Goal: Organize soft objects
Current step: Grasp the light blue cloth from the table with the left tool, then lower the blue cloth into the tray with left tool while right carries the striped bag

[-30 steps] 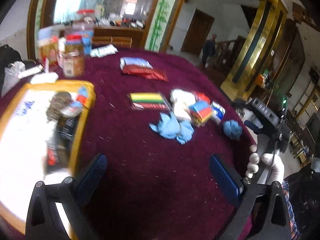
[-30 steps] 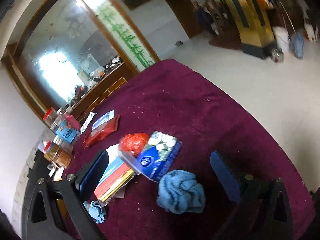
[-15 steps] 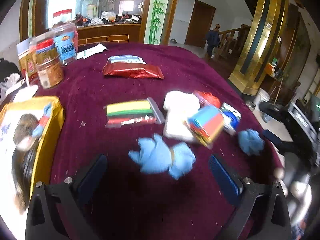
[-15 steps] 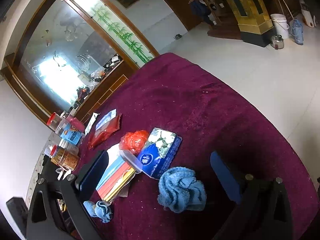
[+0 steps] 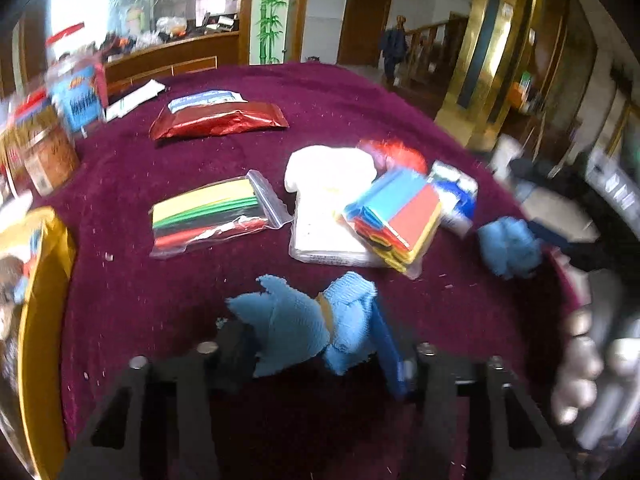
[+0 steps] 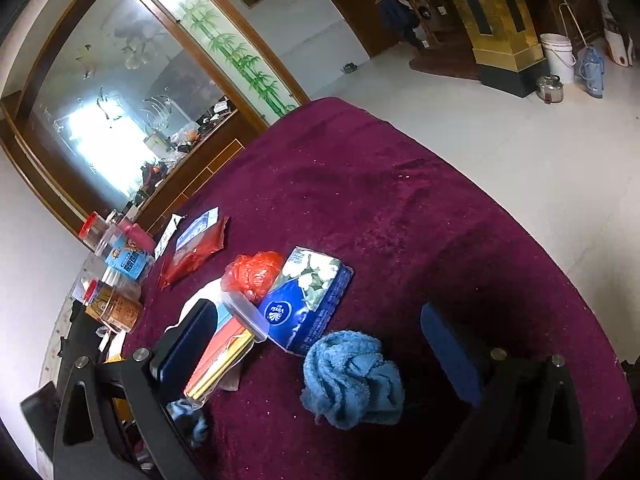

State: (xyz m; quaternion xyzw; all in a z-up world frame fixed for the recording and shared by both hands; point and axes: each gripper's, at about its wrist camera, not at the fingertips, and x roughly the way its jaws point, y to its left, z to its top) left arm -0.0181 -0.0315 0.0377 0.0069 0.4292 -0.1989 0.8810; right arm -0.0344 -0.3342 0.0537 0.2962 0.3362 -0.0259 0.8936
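1. A second ago our left hand-held gripper [image 5: 312,340] stood wide over bare tabletop [image 5: 360,104], with the flat blue cloth [image 5: 304,328] well ahead of it. Now that cloth lies between the fingers, and the jaws have just been closing onto it.
2. Both pads look pressed against the cloth's sides (the frame is blurred, so we judge the grasp rather than swear to it). The cloth itself rests on the tabletop, not lifted.
3. Our right hand-held gripper [image 6: 320,356] has not shifted: it hangs released, fingers apart, with the crumpled blue towel [image 6: 352,380] between them and untouched.
4. For the task, we read this as the pick of one soft item just secured; the yellow-rimmed tray [image 5: 44,320] at the left edge seems a likely destination.
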